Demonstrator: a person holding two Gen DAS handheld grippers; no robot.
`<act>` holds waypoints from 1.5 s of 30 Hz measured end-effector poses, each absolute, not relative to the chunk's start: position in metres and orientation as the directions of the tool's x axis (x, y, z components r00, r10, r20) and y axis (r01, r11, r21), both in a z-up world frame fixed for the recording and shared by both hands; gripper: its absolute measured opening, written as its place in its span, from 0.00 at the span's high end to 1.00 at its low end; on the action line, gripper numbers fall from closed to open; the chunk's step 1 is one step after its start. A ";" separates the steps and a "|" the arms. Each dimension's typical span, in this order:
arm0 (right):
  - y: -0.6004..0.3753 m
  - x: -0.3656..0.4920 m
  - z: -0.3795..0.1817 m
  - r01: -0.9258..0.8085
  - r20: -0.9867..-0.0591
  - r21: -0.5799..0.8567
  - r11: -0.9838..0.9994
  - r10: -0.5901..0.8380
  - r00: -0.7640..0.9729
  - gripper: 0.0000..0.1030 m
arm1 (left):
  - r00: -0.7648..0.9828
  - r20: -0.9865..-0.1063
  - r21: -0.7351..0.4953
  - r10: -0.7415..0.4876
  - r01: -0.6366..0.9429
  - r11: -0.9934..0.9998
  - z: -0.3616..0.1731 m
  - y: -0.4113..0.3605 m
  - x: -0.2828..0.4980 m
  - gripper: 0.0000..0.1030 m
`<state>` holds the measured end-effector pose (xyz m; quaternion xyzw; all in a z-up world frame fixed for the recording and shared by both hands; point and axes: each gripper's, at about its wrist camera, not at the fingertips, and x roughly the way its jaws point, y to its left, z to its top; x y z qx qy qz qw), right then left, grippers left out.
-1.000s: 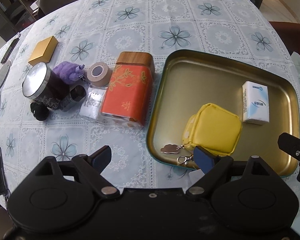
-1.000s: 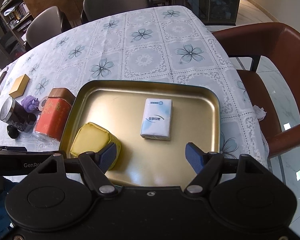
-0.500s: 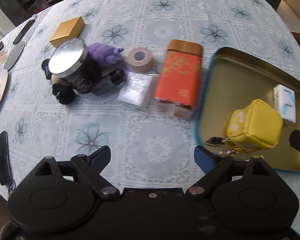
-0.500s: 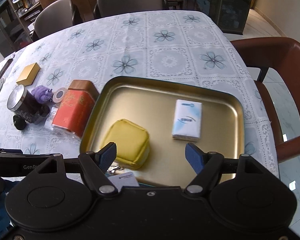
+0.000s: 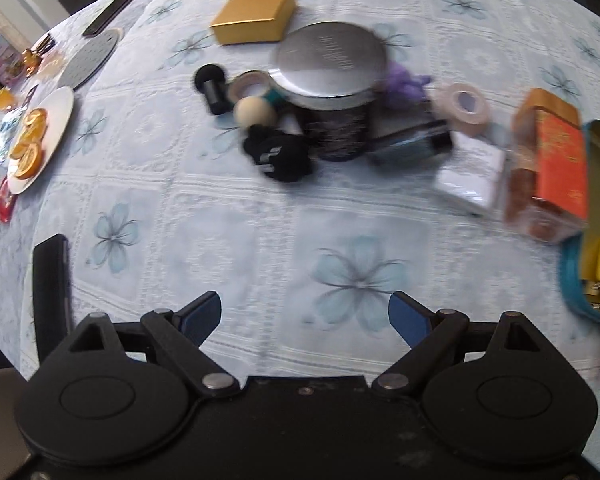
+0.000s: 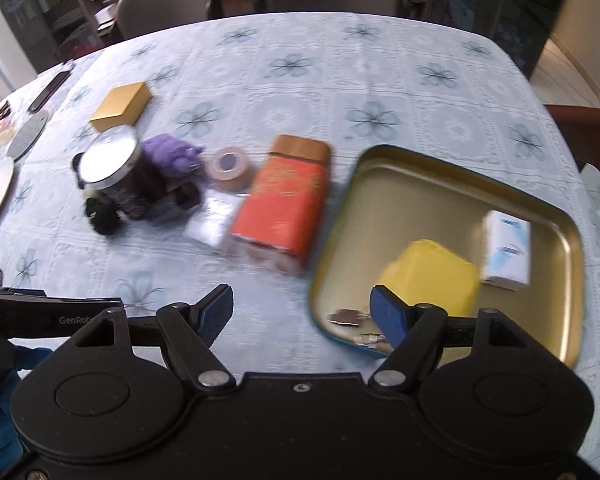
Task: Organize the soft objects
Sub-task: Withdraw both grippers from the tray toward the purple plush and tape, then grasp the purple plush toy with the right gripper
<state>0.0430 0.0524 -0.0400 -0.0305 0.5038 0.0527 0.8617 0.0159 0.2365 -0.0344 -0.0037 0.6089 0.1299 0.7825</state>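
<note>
- Blue-padded, the left gripper (image 5: 305, 314) is hanging released over bare tablecloth (image 5: 260, 216) near the table's front edge, nothing lying between its fingers; the right gripper (image 6: 302, 312) is likewise standing wide and empty, its right pad hovering over the near-left corner of the gold tray (image 6: 452, 184).
- Sitting done, by my reading, are two soft things — the yellow pouch (image 6: 432, 276) is resting in the tray's near half with its key ring trailing toward the near rim, and the white tissue pack (image 6: 506, 250) is lying just beside it toward the tray's right side.
- Waiting outside the tray, along its left edge, is the orange tin (image 6: 284, 204) — hard, so probably not part of the job — with a small clear-wrapped packet (image 6: 212, 224) touching its left side.
- Farther toward the table's middle, a cluster is crowding the dark silver-lidded canister (image 5: 332, 92): a black knitted item (image 5: 280, 156) in front of it, a purple plush (image 6: 172, 154) behind it, and a roll of tan tape (image 6: 228, 168) near the plush.
- Judging from this, the plush and the black knitted item — possibly the packet too — are still needing a place in the tray, so the job is looking roughly half finished.
- Farthest back, a gold box (image 5: 256, 16) is lying apart from the cluster.
</note>
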 end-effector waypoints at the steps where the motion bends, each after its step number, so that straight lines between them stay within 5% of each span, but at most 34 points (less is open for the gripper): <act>1: 0.063 0.044 -0.042 -0.136 -0.872 0.003 0.991 0.069 0.484 0.31 | 0.219 -0.954 0.157 0.205 -0.219 0.963 -0.036 0.248 0.015 0.12; 10: 0.130 0.064 -0.063 -0.170 -0.902 0.047 0.984 0.115 0.416 0.43 | 0.181 -0.957 0.174 0.228 -0.271 0.947 -0.056 0.333 0.022 0.12; 21: 0.142 0.122 -0.064 -0.033 -0.879 -0.004 0.999 0.012 0.478 0.43 | 0.199 -0.954 0.178 0.223 -0.221 0.959 -0.068 0.384 0.053 0.12; 28: 0.126 0.176 -0.061 0.070 -0.888 0.115 0.991 0.071 0.455 0.43 | 0.209 -0.959 0.149 0.189 -0.195 0.969 -0.073 0.391 0.066 0.12; 45: 0.208 0.285 -0.126 -0.193 -0.973 0.125 0.973 0.159 0.169 0.38 | 0.198 -0.962 0.134 0.186 -0.249 0.959 -0.080 0.431 0.071 0.12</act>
